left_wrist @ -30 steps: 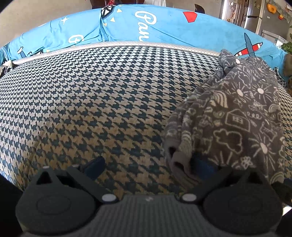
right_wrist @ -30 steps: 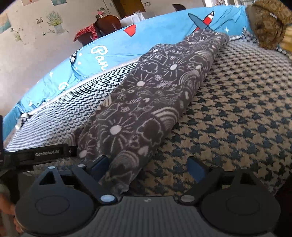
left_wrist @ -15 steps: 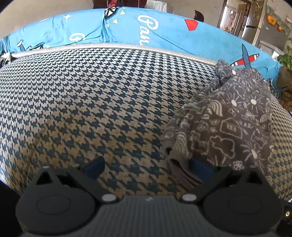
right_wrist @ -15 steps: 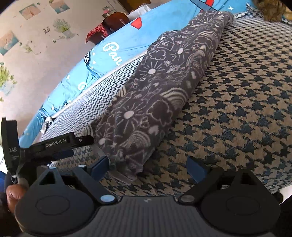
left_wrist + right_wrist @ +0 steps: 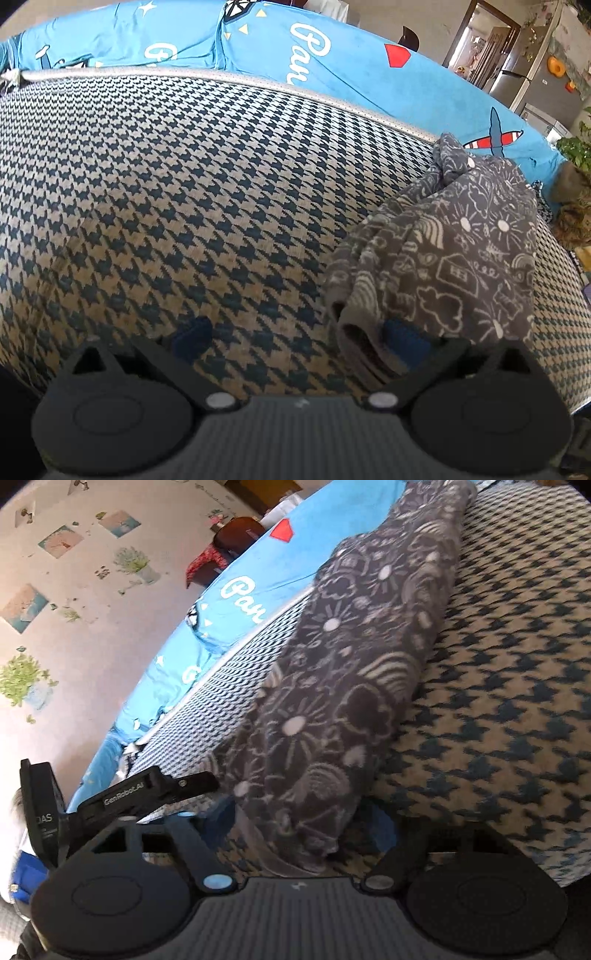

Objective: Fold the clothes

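Grey doodle-print garment (image 5: 454, 258) lies bunched on the houndstooth sofa seat (image 5: 184, 206), your left gripper (image 5: 299, 334) spread wide with one finger under its hem, your right gripper (image 5: 306, 821) partly closed around its end.

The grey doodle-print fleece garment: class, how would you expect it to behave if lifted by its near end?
The grey doodle-print fleece garment would probably droop: it lies in soft rolls and wrinkles on the houndstooth cover. It likely grips well, since the nap looks fuzzy. Its folded layers may slide apart.
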The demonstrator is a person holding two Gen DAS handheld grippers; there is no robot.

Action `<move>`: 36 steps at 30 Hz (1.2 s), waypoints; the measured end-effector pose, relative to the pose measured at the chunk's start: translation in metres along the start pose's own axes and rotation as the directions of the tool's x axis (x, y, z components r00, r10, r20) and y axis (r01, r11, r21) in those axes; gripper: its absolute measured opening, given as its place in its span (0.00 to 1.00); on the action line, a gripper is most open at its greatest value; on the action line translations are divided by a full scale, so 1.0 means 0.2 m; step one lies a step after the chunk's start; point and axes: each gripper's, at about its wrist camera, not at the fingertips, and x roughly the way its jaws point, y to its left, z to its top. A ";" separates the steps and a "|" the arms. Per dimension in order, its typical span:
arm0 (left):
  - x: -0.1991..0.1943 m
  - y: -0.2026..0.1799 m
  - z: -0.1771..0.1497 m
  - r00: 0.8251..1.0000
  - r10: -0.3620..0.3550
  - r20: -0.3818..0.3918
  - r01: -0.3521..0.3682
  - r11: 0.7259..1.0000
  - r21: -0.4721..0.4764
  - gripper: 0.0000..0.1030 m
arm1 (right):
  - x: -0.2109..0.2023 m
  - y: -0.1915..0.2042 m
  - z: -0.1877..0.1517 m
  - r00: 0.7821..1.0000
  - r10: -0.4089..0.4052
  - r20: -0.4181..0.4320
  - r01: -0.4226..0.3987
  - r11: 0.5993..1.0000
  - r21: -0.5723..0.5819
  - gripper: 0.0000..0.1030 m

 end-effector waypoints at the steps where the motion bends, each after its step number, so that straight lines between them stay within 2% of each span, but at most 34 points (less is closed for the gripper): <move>1: 0.00 0.00 0.00 1.000 -0.008 -0.004 0.008 1.000 -0.006 1.00 | 0.02 0.00 0.00 1.000 0.004 -0.005 -0.004 1.000 0.003 0.65; 5: 0.01 0.02 0.00 0.999 -0.036 -0.017 0.035 0.999 -0.026 1.00 | 0.05 0.02 0.02 1.000 0.000 -0.003 0.001 1.000 0.012 0.64; 6: 0.01 0.02 0.00 0.999 -0.039 -0.020 0.039 0.999 -0.029 1.00 | 0.06 0.02 0.02 1.000 -0.003 -0.002 0.003 1.000 0.017 0.60; 9: 0.01 0.02 0.00 0.997 -0.074 -0.032 0.072 0.996 -0.049 1.00 | 0.06 0.01 0.04 1.000 -0.022 0.004 0.022 0.999 0.037 0.33; 12: 0.01 0.02 -0.01 0.991 -0.123 -0.046 0.120 0.990 -0.075 1.00 | 0.05 -0.04 0.06 1.000 0.029 0.006 -0.030 0.991 0.128 0.29; 20: 0.02 0.01 -0.03 0.964 -0.255 -0.077 0.242 0.959 -0.147 1.00 | -0.01 -0.03 0.11 0.990 0.120 0.069 -0.131 0.975 0.179 0.28; 25: 0.03 0.00 -0.02 0.965 -0.250 -0.077 0.238 0.961 -0.145 1.00 | -0.01 -0.02 0.12 0.987 0.135 0.086 -0.150 0.969 0.194 0.28; 30: 0.05 -0.01 -0.01 0.967 -0.244 -0.078 0.231 0.963 -0.142 1.00 | 0.01 0.00 0.12 0.995 0.082 0.056 -0.089 0.985 0.146 0.29; 36: 0.07 -0.03 0.00 0.969 -0.236 -0.078 0.224 0.965 -0.138 1.00 | 0.03 -0.04 0.08 0.999 0.043 -0.014 -0.039 0.982 0.185 0.38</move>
